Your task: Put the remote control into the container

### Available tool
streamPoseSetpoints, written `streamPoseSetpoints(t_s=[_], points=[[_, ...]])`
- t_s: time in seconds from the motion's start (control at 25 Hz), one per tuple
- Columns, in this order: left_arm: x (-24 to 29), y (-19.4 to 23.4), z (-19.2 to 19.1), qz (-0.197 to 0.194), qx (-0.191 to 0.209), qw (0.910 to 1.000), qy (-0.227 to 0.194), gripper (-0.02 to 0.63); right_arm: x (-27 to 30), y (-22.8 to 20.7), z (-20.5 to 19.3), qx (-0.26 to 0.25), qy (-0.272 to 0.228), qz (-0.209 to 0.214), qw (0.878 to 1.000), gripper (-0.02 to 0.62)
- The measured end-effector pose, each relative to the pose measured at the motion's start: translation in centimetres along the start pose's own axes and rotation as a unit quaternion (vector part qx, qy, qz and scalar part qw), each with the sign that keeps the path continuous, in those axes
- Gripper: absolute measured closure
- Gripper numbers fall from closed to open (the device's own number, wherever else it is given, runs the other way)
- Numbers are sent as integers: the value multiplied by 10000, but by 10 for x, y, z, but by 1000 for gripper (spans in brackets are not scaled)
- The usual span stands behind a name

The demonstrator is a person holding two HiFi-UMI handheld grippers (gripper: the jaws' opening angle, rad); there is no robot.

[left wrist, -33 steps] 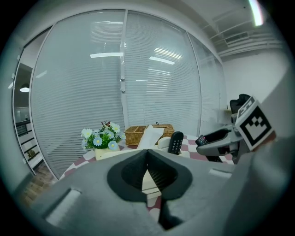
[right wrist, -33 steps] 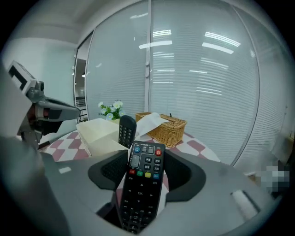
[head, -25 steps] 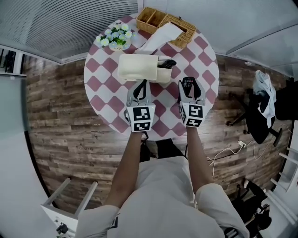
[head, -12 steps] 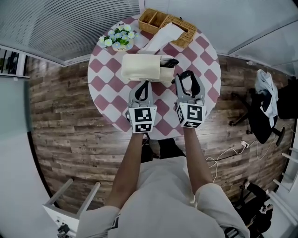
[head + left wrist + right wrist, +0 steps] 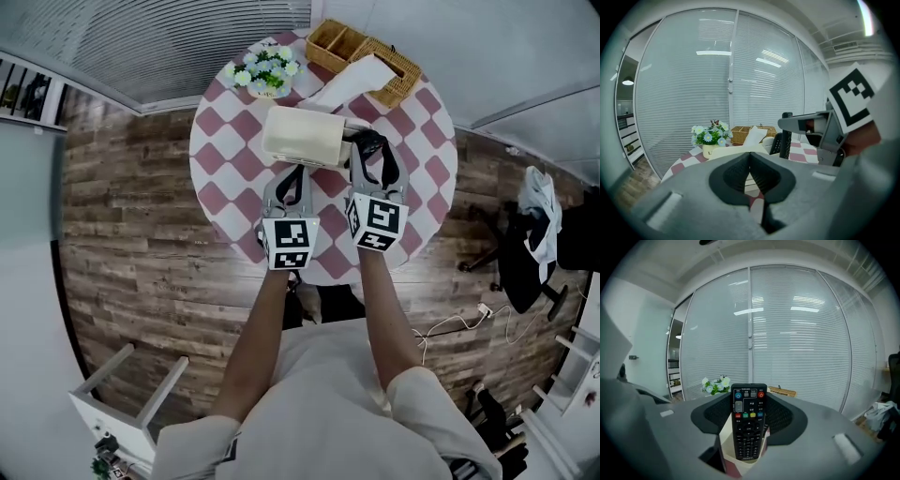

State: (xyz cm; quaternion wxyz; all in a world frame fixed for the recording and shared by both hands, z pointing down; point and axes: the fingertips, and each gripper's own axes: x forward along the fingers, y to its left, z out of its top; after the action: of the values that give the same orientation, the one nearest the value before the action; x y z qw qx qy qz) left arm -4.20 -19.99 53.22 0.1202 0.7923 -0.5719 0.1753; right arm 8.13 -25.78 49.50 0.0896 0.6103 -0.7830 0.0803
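the right gripper (image 5: 749, 414) squeezes the remote control (image 5: 748, 420) between its fingers. the remote stands up, buttons facing back toward the camera. just under and past those fingers is the cream container (image 5: 302, 137) on the checked table (image 5: 225, 159). the left gripper (image 5: 750, 171) has its fingers pressed tight together, just beside the container's near side. farther past the fingers sit a flower pot (image 5: 267, 73), a wicker basket (image 5: 370, 54) and a white tissue (image 5: 349, 82).
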Motion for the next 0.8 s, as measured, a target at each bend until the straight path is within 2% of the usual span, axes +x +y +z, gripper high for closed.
streamPoseSetpoints(t_s=[0.2,0.48,0.52,0.56,0.6,0.72,0.8], points=[[-1,14,-5,166,-14,9998,65,601,14,1,-31,0,434,-77,9990,368],[4,11,-6,126,-80,9998,105,601,21,10,-34,-158,473,323,9982,362],[5,10,-5,122,-73,9999,97,601,21,12,-33,-138,466,411,9980,315],[6,10,-4,120,-62,9999,84,602,20,12,-32,-110,454,493,9977,237],[6,9,-3,117,-48,9999,71,601,19,12,-30,-101,433,550,9975,205],[7,7,1,86,-16,10000,28,601,8,6,-25,-160,318,605,9975,187],[6,5,3,59,3,10000,8,601,-2,-1,-24,-174,251,572,9979,202]])
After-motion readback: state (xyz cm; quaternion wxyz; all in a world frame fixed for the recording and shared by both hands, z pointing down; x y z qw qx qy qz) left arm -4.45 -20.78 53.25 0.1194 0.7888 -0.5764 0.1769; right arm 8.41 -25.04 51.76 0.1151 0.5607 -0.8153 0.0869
